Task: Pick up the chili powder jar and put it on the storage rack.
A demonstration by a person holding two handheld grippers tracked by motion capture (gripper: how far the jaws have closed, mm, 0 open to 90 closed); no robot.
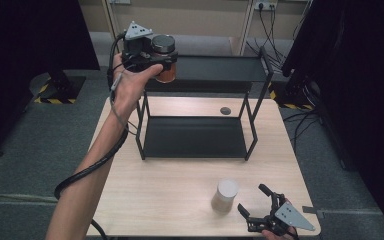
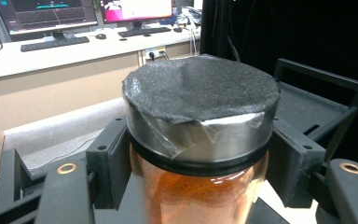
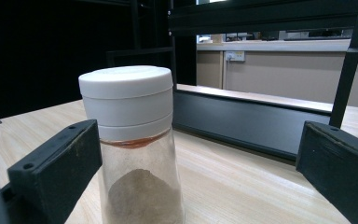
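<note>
Two jars were in play: the left gripper [image 1: 152, 61] had its jaws clamped on the glass sides of an orange-filled jar [image 2: 200, 186] just under its dark, foam-topped metal lid [image 2: 200, 88], holding it upright in the air at the left end of the black shelf rack's [image 1: 215, 67] top tier. The right gripper [image 1: 257, 202] sat at the near right corner of the wooden table [image 1: 170, 185], jaws spread wide apart. A white-capped jar [image 3: 133, 140] of pale powder stood on the table between them, untouched.

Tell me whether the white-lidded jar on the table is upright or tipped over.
Upright. The white-lidded jar stands on its base on the table, lid on top, brownish powder settled at its bottom.
</note>
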